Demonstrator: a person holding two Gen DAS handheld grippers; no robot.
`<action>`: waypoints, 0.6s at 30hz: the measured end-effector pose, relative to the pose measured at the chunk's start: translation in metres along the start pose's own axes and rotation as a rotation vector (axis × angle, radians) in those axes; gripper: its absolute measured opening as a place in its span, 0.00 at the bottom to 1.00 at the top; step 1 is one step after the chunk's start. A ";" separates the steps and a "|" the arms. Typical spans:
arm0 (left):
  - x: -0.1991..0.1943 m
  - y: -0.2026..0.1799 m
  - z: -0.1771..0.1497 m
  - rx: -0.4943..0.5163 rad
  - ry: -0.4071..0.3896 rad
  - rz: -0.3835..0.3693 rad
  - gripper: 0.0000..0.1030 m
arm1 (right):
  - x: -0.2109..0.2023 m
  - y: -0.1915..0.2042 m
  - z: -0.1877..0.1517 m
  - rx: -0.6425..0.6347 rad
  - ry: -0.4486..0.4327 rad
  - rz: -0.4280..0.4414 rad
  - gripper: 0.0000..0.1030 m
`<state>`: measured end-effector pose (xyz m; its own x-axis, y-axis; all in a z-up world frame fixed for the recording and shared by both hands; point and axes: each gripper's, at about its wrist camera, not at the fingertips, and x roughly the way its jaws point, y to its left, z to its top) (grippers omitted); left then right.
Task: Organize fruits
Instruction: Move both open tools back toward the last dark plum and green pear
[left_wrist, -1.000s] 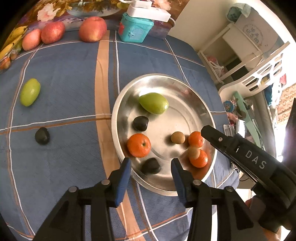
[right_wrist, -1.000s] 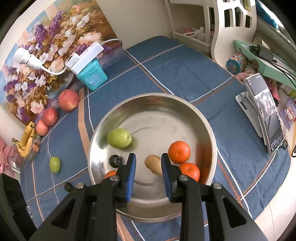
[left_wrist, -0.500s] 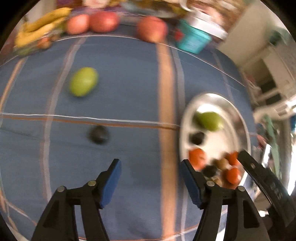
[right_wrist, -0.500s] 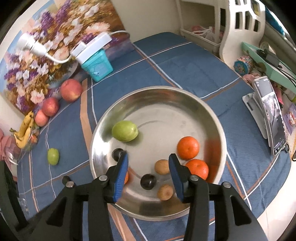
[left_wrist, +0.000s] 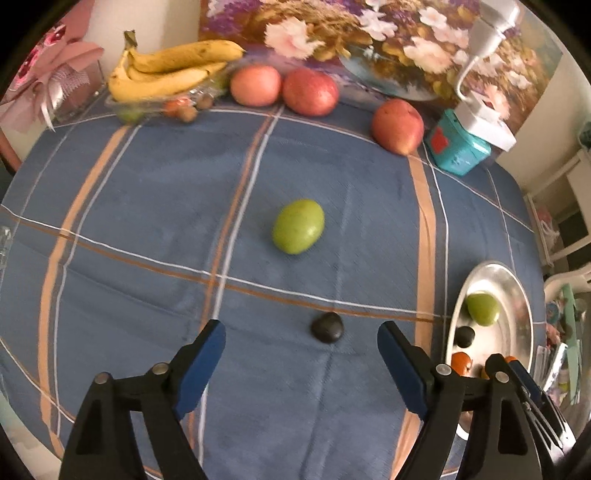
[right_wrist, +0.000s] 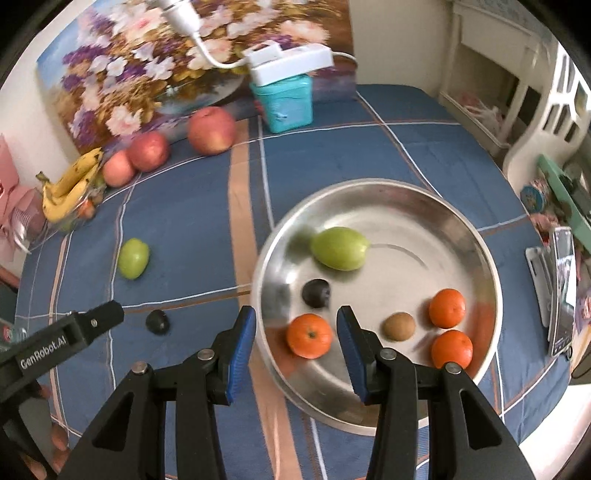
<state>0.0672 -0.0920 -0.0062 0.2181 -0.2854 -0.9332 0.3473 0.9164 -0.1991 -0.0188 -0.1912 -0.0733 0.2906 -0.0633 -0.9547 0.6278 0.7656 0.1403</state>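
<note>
1. The left gripper (left_wrist: 301, 345) is spread wide and holds nothing; a dark round fruit (left_wrist: 327, 327) lies on the blue checked tabletop (left_wrist: 147, 206) between its fingers, low centre of the left view.
2. The right gripper (right_wrist: 295, 341) is parted too, empty, over the near rim of the steel bowl (right_wrist: 369, 417), with one orange (right_wrist: 309, 335) showing between its fingers.
3. In the bowl: three oranges, one green fruit (right_wrist: 340, 248), one dark fruit (right_wrist: 316, 293), one brown kiwi (right_wrist: 398, 326).
4. Loose on the cloth: one green fruit (left_wrist: 298, 226) at centre frame.
5. Upper frame: three red apples (left_wrist: 311, 91) and one bunch of bananas (left_wrist: 162, 75).
6. In the left view the bowl is cut off at the right edge and partly hidden behind the gripper; small fruits under the bananas are too blurred to name.
</note>
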 end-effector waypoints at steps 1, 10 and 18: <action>-0.002 0.002 0.001 0.002 -0.005 0.004 0.88 | 0.000 0.003 0.000 -0.004 -0.002 -0.002 0.45; -0.003 0.003 0.006 0.035 -0.056 0.061 1.00 | 0.009 0.012 -0.002 -0.016 -0.004 0.007 0.86; -0.016 0.005 0.017 0.062 -0.162 0.172 1.00 | 0.012 0.018 -0.003 -0.041 -0.041 -0.019 0.95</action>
<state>0.0806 -0.0877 0.0128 0.4204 -0.1727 -0.8907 0.3468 0.9378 -0.0182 -0.0062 -0.1757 -0.0832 0.3087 -0.1033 -0.9455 0.6033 0.7898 0.1107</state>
